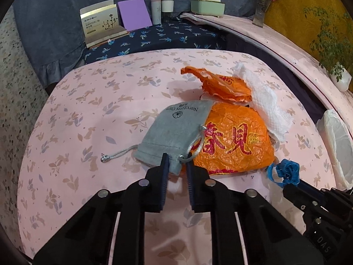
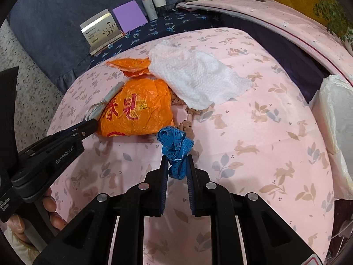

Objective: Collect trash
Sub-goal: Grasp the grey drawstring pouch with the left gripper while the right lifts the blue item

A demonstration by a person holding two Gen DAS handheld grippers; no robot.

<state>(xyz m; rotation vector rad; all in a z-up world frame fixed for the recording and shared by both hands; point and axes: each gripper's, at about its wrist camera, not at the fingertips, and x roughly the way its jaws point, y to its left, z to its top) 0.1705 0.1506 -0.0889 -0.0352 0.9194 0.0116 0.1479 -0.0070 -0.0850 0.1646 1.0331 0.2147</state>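
Observation:
A grey drawstring pouch (image 1: 176, 128) lies on the pink rabbit-print cloth (image 1: 88, 110), partly over a crumpled orange plastic bag (image 1: 233, 141). My left gripper (image 1: 177, 160) is shut on the pouch's near corner by its cord. A white paper towel (image 1: 264, 103) rests against the orange bag's far right side. My right gripper (image 2: 177, 161) is shut on a bunched blue tape measure (image 2: 175, 145), held just above the cloth to the right of the orange bag (image 2: 136, 110). In the right wrist view the left gripper (image 2: 92, 124) reaches in from the left to the pouch (image 2: 110, 98).
A string of brown beads (image 2: 187, 121) lies between the orange bag and the paper towel (image 2: 196, 79). A white plastic bag (image 2: 335, 119) sits at the right edge. A card box (image 1: 101, 24), purple card (image 1: 134, 14), two bottles (image 1: 163, 7) and a green box (image 1: 207, 6) stand at the back.

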